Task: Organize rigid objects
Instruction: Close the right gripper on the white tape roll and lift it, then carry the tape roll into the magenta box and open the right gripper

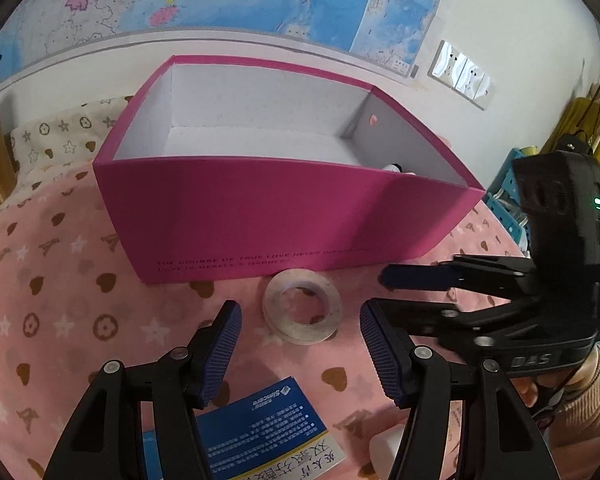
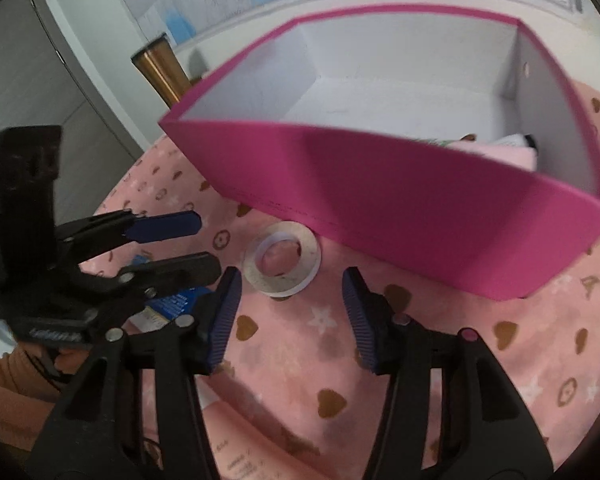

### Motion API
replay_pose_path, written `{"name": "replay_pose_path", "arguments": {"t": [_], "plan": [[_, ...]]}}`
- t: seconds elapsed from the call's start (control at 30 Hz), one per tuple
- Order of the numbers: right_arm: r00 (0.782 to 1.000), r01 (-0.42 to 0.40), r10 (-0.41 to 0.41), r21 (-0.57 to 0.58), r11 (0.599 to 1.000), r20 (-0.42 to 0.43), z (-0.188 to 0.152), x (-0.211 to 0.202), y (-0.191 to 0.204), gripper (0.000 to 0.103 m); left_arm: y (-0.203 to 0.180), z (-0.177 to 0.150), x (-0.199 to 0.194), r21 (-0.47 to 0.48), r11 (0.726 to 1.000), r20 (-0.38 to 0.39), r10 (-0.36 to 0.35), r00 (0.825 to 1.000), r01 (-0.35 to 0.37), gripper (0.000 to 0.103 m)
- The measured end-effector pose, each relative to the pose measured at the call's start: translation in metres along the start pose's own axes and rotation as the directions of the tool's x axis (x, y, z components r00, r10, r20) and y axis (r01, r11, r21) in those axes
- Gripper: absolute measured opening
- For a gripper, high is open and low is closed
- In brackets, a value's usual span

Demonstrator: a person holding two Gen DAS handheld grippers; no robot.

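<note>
A roll of clear tape (image 1: 276, 300) (image 2: 307, 252) lies flat on the pink patterned cloth, just in front of the open magenta box (image 1: 260, 216) (image 2: 419, 208). My left gripper (image 1: 299, 311) stands open, its blue pads on either side of the roll's near edge without touching it. My right gripper (image 2: 291, 278) is open too, its tips just short of the roll; in the left wrist view the right gripper (image 1: 383, 292) comes in from the right. The left gripper (image 2: 204, 246) shows at the left of the right wrist view. A pink item (image 2: 499, 152) lies in the box's near right corner.
A blue and white printed carton (image 1: 260, 420) (image 2: 176, 300) lies under the left gripper, with a small white object (image 1: 383, 448) beside it. A gold tumbler (image 2: 164, 72) stands left of the box. A blue crate (image 1: 507, 208) sits at the right. A map covers the wall behind.
</note>
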State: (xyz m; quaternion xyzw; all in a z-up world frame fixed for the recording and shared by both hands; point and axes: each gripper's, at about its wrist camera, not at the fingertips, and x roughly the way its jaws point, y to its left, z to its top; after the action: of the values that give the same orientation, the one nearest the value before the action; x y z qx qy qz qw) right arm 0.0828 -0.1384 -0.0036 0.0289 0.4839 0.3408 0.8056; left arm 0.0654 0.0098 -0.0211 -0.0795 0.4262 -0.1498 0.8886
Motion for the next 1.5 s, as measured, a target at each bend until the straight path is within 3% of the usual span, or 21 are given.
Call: {"name": "replay_pose_path", "arguments": {"t": [0.33,0.6,0.8,1.07,1.3,1.5], "plan": [[0.998,0.030,-0.031,-0.021,0.999,-0.061,0.013,0.034,0.002,0.041,0.013,-0.005,0.007,-0.028,1.000,-0.025,-0.009,1.000,0.008,0.061],[0.992,0.087,-0.090,-0.046,0.995,-0.092,0.017,0.052,0.003,0.037,0.016,-0.010,0.008,-0.016,1.000,-0.033,-0.004,0.999,0.004,0.057],[0.988,0.126,-0.132,-0.067,0.990,-0.087,0.017,0.055,0.002,0.024,0.012,-0.011,0.008,-0.006,1.000,-0.037,-0.014,0.999,0.014,0.056],[0.990,0.121,-0.124,-0.050,0.991,-0.069,0.016,0.051,-0.003,0.017,0.004,-0.008,0.016,-0.004,0.999,-0.057,-0.044,0.997,0.044,0.056],[0.994,0.101,-0.102,-0.042,0.994,-0.035,0.010,0.033,-0.004,0.017,-0.008,-0.008,0.019,0.015,0.998,-0.063,-0.067,0.996,0.068,0.056],[0.995,0.095,-0.094,-0.033,0.995,0.015,0.005,0.008,-0.003,0.017,-0.022,-0.007,0.017,0.045,0.992,-0.068,-0.115,0.991,0.118,0.047]]}}
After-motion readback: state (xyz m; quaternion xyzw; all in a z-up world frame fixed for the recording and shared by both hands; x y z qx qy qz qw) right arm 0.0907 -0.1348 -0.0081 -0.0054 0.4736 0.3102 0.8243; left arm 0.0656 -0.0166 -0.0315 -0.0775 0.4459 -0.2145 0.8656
